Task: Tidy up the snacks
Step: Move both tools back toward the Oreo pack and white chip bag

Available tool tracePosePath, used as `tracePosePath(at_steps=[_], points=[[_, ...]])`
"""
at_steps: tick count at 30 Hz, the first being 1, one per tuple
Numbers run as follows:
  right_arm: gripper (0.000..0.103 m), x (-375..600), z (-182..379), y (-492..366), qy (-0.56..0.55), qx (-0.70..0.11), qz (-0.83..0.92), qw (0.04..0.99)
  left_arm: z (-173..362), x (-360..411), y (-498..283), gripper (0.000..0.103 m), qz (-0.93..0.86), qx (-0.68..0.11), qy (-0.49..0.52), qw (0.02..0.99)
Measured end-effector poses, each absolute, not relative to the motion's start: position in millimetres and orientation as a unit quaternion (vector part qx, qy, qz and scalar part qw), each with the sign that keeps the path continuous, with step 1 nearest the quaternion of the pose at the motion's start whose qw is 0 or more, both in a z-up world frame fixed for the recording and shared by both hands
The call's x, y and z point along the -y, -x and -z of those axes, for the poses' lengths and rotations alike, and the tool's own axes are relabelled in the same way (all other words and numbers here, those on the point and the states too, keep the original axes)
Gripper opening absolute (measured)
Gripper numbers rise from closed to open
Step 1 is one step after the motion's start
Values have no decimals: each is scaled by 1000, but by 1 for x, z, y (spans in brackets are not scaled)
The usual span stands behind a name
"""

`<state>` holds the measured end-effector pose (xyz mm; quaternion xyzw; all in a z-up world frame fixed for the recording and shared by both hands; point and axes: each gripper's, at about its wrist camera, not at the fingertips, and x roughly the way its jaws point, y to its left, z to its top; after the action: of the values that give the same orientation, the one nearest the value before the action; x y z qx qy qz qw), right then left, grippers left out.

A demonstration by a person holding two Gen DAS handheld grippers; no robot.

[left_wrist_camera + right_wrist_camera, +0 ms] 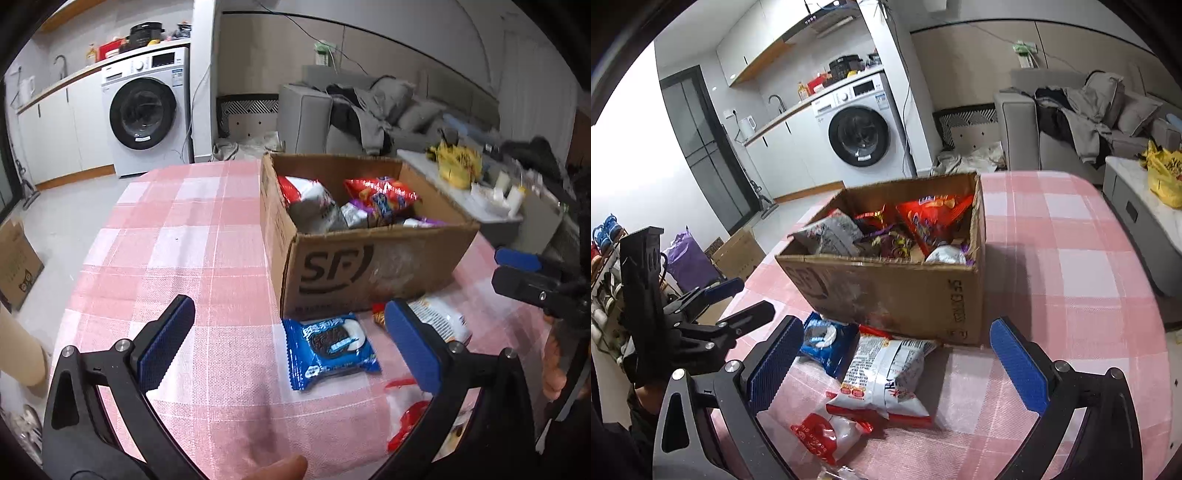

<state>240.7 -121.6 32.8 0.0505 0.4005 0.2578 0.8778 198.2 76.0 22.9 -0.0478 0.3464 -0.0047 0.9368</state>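
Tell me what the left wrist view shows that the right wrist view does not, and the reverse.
Only the left wrist view shows the box's SF logo clearly. Only the right wrist view shows the kettle and purple bag. Both show the cardboard box, blue Oreo pack, white snack bag, washing machine and checked tablecloth.

Left gripper [291, 341]: black plastic frame with triangular cut-outs, silver round screws at the finger joints, blue ribbed rectangular pads [413, 345]. Right gripper [892, 363]: same build, black arms, silver screws, blue ribbed pads [1019, 369]. Dark sleeve at the holding hand [642, 397].
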Motion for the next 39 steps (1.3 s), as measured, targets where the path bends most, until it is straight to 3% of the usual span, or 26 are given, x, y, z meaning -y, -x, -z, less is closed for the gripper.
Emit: tracePosePath(at_steps=[20,39], points=[[103,100,26,-255,-24,-476,-248,843,20,-56,-227,103,11,-404,32,914],[103,97,43,-264,-9,-501,-244,831,59,-37,-247,103,24,-445,43,894]])
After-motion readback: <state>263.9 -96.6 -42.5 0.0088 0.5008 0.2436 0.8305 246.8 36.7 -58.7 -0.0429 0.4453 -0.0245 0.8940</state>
